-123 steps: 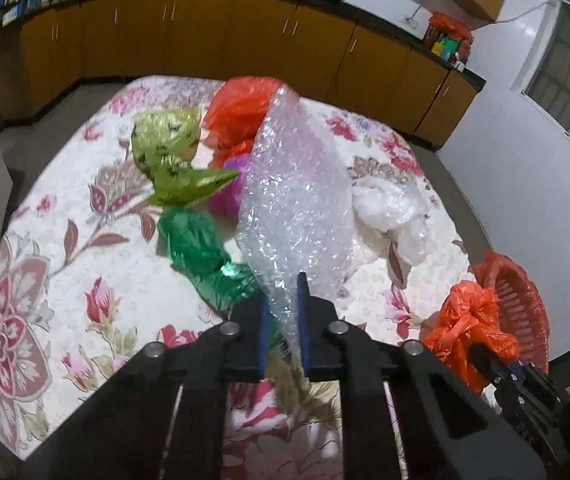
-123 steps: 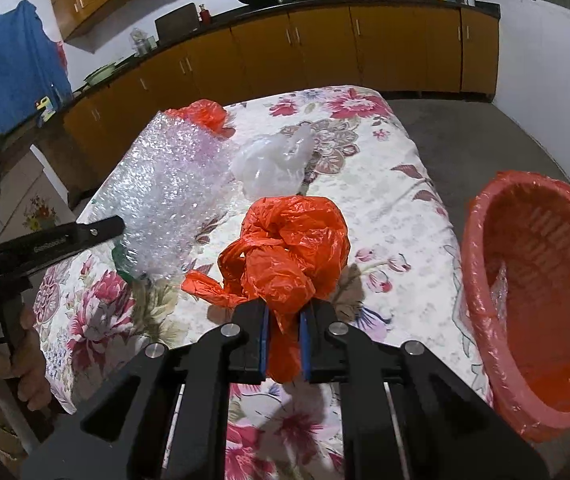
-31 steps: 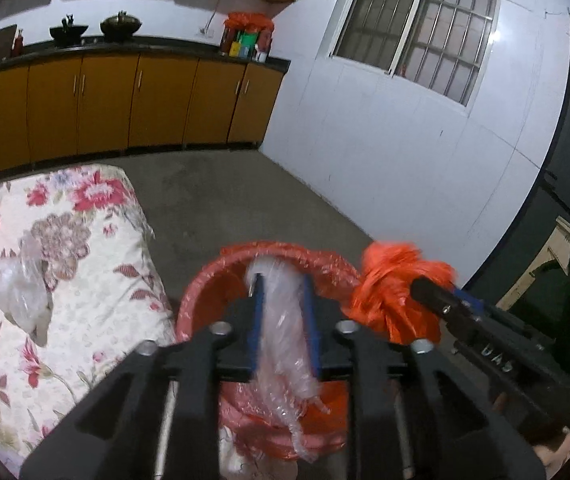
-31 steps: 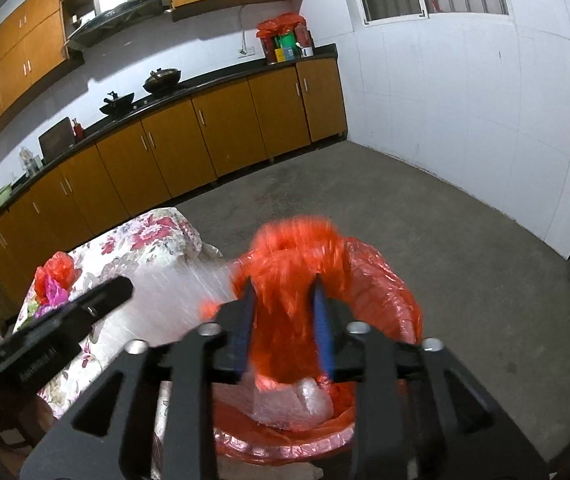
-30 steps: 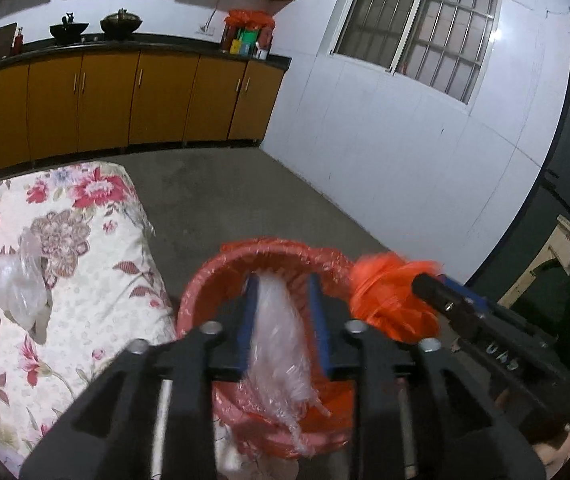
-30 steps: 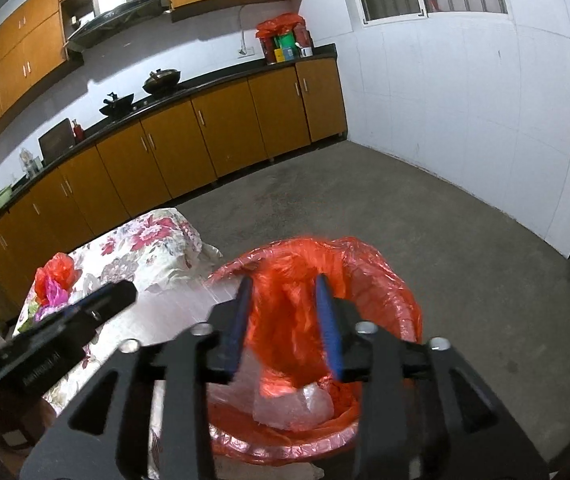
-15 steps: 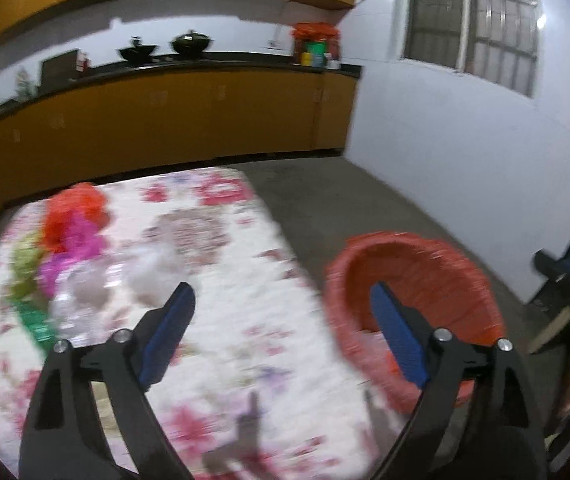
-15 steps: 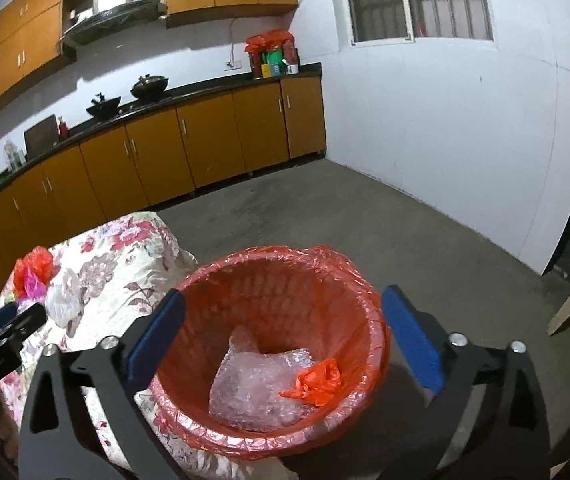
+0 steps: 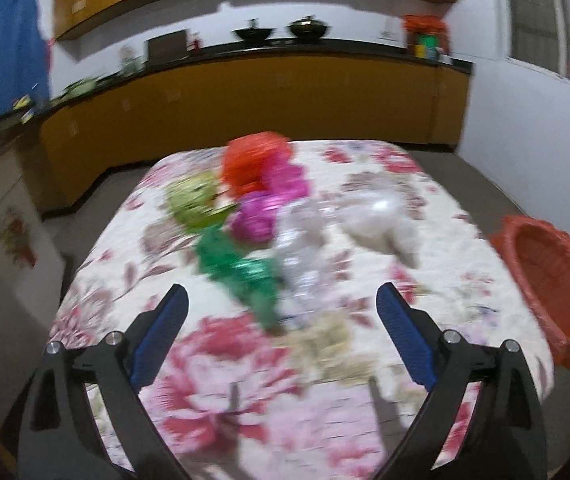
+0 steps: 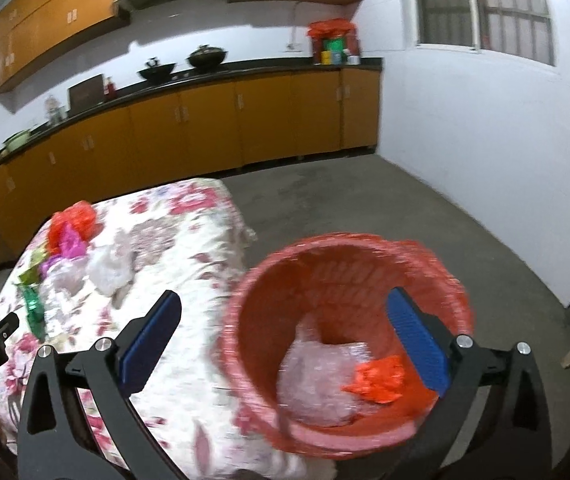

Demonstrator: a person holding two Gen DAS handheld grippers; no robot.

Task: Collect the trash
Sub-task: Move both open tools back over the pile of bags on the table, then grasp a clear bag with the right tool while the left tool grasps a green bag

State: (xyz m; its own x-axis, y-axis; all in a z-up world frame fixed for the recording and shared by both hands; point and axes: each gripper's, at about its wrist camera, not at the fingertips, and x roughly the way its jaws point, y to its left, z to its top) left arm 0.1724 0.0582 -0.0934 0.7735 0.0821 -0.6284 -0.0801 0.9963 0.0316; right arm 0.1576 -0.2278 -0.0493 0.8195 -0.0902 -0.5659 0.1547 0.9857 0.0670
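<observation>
Both tools empty, spread wide.
Bring the left tool (image 9: 281,304) low over the crumpled green plastic bag (image 9: 241,268) mid-desk; pinch one fold.

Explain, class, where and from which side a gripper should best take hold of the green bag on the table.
Probably the green bag's near end: it lies lengthwise toward the open left gripper, tapering there. Come from above, jaws across its narrow width, clear of the clear plastic alongside.

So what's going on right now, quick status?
Both grippers, left and right, open and empty, jaws just opened. Bubble wrap and orange bag in red basket. More bags on table, nothing blocking.
</observation>
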